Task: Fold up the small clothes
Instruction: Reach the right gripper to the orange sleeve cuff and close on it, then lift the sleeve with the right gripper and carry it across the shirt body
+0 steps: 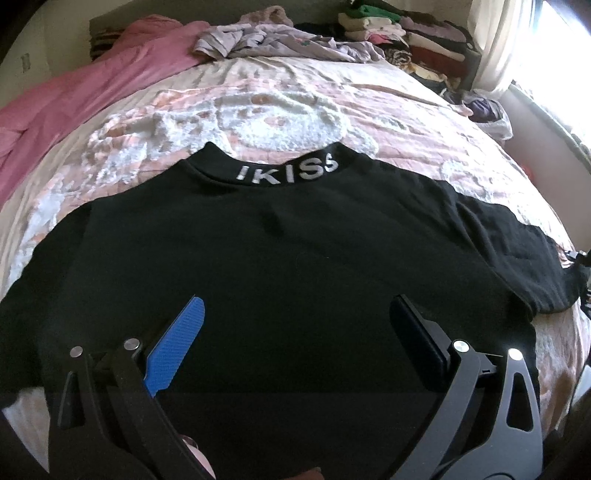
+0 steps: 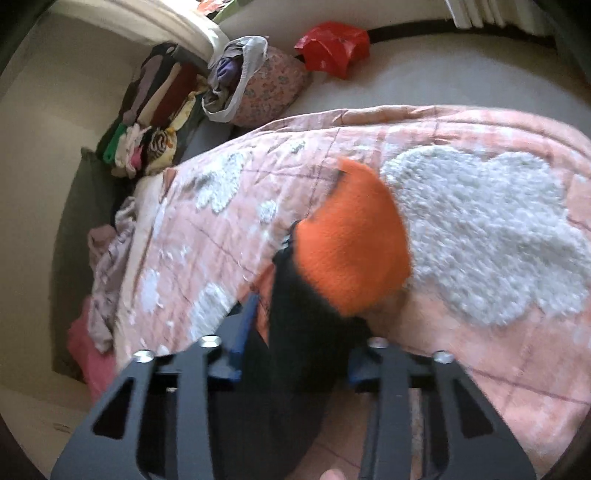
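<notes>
A black top with "IKISS" on its collar lies spread flat on the bed, collar pointing away. My left gripper is open and empty, its blue pads just above the top's lower middle. In the right wrist view my right gripper is shut on black cloth, a part of the top that ends in an orange cuff, and holds it up over the quilt. That view is blurred by motion.
The bed has a pink quilt with white fluffy patches. A pink blanket lies at the left, loose lilac clothes at the far end. Folded stacks stand by the window. A red bag lies on the floor.
</notes>
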Demonstrator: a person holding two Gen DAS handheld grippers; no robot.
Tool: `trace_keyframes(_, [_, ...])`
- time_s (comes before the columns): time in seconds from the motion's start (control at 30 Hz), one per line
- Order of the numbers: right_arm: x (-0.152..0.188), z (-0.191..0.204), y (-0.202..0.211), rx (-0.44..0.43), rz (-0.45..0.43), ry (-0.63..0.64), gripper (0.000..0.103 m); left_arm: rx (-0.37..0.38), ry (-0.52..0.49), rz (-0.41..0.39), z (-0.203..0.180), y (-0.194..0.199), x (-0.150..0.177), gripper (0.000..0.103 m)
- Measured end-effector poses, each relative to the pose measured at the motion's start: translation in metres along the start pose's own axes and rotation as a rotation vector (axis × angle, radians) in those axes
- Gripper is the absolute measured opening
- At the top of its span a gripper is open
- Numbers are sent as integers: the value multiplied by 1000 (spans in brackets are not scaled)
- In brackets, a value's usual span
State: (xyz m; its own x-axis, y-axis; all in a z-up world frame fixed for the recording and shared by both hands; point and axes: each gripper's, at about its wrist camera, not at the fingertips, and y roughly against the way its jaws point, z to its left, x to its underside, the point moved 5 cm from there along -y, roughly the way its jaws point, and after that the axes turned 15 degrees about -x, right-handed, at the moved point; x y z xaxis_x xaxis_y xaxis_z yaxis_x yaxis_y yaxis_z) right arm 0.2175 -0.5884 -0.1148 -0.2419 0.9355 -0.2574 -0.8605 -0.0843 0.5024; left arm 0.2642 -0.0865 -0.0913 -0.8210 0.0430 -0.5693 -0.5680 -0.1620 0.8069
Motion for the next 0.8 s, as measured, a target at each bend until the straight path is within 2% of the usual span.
trace_keyframes(0.1, [0, 17, 6, -52, -28, 53, 23, -3, 20, -8, 8, 1, -1, 94])
trace_keyframes(0.2, [6, 47, 16, -105, -57, 163, 21, -13, 34, -12, 15, 3, -2, 94])
trace_keyframes(0.37, [32, 99, 25, -187, -23, 342, 20, -16, 70, 5, 29, 4, -4, 94])
trace_keyframes(0.53, [84, 155, 27, -267, 48, 535, 20, -16, 110, -1, 47, 11, -5, 94])
trace_keyframes(0.7, [141, 195, 23, -305, 104, 718, 20, 3, 192, -14, 70, 20, -2, 94])
trace_keyframes(0.8, [177, 213, 18, -299, 127, 832, 20, 32, 223, -30, 78, 26, 0, 94])
